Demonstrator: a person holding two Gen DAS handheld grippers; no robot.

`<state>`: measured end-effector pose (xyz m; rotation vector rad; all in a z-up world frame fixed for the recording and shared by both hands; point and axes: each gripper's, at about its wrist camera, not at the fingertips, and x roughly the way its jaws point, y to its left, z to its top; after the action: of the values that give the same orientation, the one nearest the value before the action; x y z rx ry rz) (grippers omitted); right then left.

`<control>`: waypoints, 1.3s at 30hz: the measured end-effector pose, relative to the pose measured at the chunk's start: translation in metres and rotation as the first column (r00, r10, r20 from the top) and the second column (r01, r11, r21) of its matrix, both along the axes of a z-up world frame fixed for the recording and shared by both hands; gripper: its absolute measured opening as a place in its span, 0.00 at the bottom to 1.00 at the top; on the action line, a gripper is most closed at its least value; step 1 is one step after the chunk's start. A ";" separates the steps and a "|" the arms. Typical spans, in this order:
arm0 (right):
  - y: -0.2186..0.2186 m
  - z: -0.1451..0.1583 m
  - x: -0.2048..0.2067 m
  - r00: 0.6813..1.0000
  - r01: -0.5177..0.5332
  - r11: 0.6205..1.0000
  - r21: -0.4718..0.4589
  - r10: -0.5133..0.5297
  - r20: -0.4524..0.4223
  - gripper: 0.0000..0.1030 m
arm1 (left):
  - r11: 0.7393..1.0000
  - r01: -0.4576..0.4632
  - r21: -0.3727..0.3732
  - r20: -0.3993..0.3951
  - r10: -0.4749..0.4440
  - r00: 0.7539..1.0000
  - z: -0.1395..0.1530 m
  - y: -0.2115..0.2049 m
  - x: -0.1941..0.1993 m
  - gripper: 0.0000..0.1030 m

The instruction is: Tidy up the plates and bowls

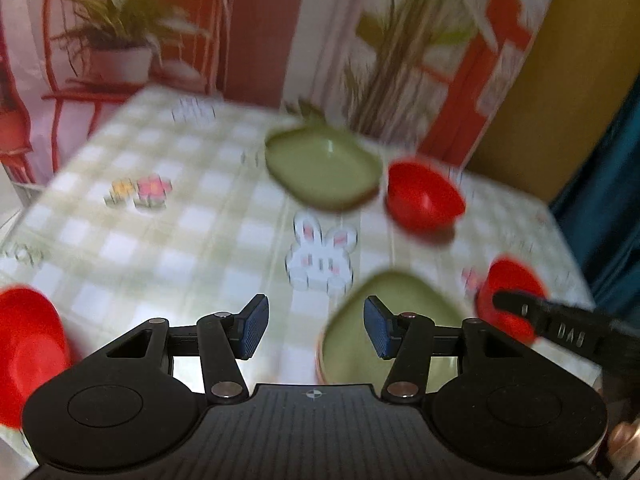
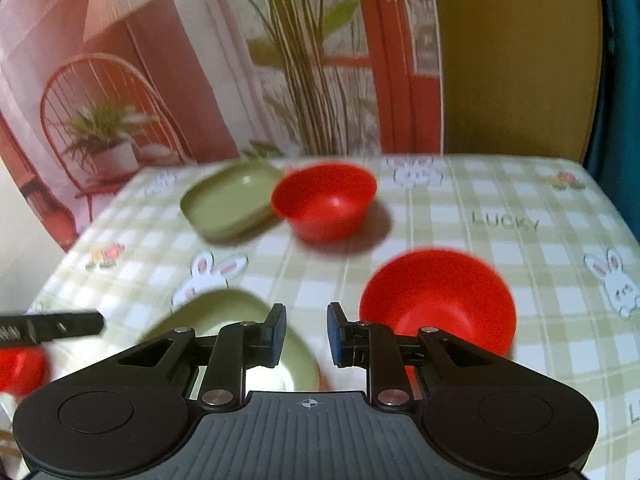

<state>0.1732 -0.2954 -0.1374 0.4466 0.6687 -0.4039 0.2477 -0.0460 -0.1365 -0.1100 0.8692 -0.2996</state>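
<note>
In the left wrist view, the left tool is seen released, nothing between its pads. A green plate lies at 5 o'clock on the table, a second green plate and a red bowl at 1 o'clock; blur softens edges.

In the right wrist view, the right tool is narrowly parted, empty. A red bowl sits at 3 o'clock of it, apparently untouched.
</note>
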 end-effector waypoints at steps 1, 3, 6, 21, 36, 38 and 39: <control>-0.002 0.005 0.000 1.000 0.003 1.000 -0.003 -0.003 0.013 0.20 | 1.000 -0.009 -0.014 0.019 0.009 1.000 0.008 0.003 0.002 0.54; -0.005 0.015 0.000 0.999 0.008 1.000 -0.011 -0.007 0.041 0.20 | 0.999 -0.023 -0.038 0.060 0.025 0.998 0.027 0.011 0.005 0.54; -0.010 0.028 0.001 0.997 0.014 1.000 -0.021 -0.013 0.076 0.20 | 0.998 -0.035 -0.061 0.118 0.042 0.992 0.052 0.020 0.008 0.54; 0.000 0.027 0.056 0.993 -0.073 0.997 -0.016 0.074 0.092 0.24 | 0.997 -0.063 0.042 0.204 0.054 0.977 0.065 0.037 0.074 0.54; -0.037 -0.032 0.171 0.994 -0.088 0.983 0.162 0.097 -0.045 0.25 | 0.994 -0.015 0.109 0.084 0.006 0.996 -0.020 0.010 0.188 0.54; -0.039 -0.039 0.183 0.994 -0.076 0.983 0.165 0.088 -0.067 0.25 | 0.993 -0.027 0.114 0.064 0.020 0.998 -0.033 0.008 0.204 0.54; -0.039 -0.042 0.187 0.993 -0.073 0.983 0.167 0.087 -0.075 0.25 | 0.993 -0.030 0.114 0.053 0.024 0.998 -0.039 0.006 0.211 0.54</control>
<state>0.3605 -0.3348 -0.1789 0.5593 0.8011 -0.2933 0.4591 -0.0399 -0.1757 -0.0070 0.8314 -0.2256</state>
